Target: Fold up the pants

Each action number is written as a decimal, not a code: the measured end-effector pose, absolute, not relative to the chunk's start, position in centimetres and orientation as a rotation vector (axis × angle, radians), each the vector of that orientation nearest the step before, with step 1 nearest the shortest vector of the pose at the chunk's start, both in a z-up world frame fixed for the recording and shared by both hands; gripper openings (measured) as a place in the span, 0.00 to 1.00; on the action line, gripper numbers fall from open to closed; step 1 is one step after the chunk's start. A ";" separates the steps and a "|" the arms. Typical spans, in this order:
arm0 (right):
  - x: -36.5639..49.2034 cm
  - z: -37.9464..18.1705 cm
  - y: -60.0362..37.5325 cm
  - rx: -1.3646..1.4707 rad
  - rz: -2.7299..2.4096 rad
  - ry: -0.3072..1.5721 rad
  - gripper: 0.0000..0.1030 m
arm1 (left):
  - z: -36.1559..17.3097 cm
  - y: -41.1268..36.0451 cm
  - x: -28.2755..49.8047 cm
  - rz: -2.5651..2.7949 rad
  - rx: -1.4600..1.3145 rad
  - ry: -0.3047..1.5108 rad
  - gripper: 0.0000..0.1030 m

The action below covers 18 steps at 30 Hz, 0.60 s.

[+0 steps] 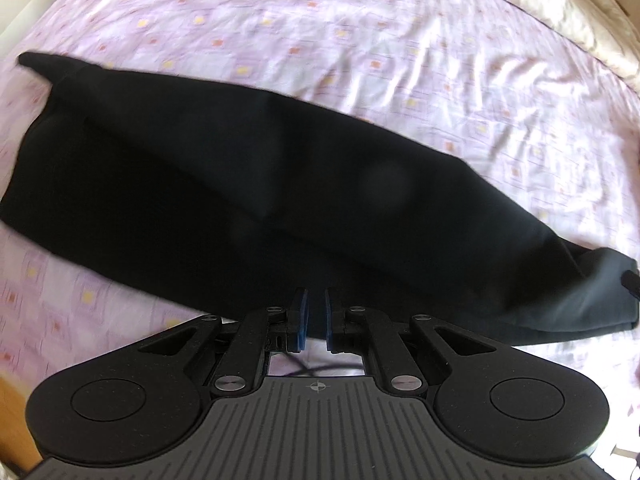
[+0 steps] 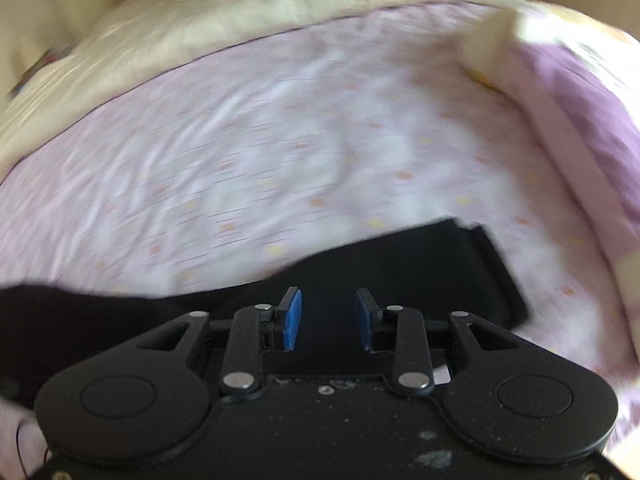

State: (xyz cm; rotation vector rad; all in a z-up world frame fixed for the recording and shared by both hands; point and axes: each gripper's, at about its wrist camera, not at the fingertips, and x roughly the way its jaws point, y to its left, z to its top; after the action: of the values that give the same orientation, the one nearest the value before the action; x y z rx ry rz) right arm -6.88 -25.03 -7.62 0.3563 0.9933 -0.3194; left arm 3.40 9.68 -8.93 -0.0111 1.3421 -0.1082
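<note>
Black pants [image 1: 260, 200] lie folded lengthwise in a long band across the pink patterned bedsheet [image 1: 360, 40]. In the left wrist view, my left gripper [image 1: 315, 312] sits at the band's near edge; its blue pads [image 1: 301, 316] are close together with dark cloth between them. In the right wrist view, the pants [image 2: 400, 268] end at a hem at the right. My right gripper [image 2: 328, 312] hovers over this cloth, its blue pads [image 2: 292, 316] apart and empty.
A cream quilt [image 2: 240, 12] lies along the far side of the bed, also in the left wrist view [image 1: 560, 8]. A purple pillow [image 2: 580, 120] lies at the right. A wooden floor strip [image 1: 12, 408] shows at the lower left.
</note>
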 end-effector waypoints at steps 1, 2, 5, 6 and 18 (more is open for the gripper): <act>-6.4 -7.4 -23.6 0.326 -0.259 0.995 0.32 | -8.9 10.1 3.1 -0.090 -0.021 1.340 0.08; -5.9 -7.2 -22.0 0.294 -0.189 0.996 0.32 | -8.7 10.5 3.0 -0.074 -0.032 1.336 0.08; -4.5 -6.7 -16.8 0.186 0.007 0.998 0.32 | -7.9 12.5 2.7 -0.035 -0.055 1.327 0.08; -4.1 -6.6 -15.0 0.153 0.065 0.999 0.32 | -7.9 13.1 2.7 -0.026 -0.057 1.326 0.08; 1.0 -6.1 4.4 -0.033 0.345 1.010 0.33 | -8.3 23.4 7.0 -0.020 -0.046 1.336 0.09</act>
State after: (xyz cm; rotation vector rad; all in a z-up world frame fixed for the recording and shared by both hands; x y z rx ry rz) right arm 1.01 4.41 -6.05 -0.0327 1.0104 0.3451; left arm 7.00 23.39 -8.32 -0.0457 1.3357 -0.0200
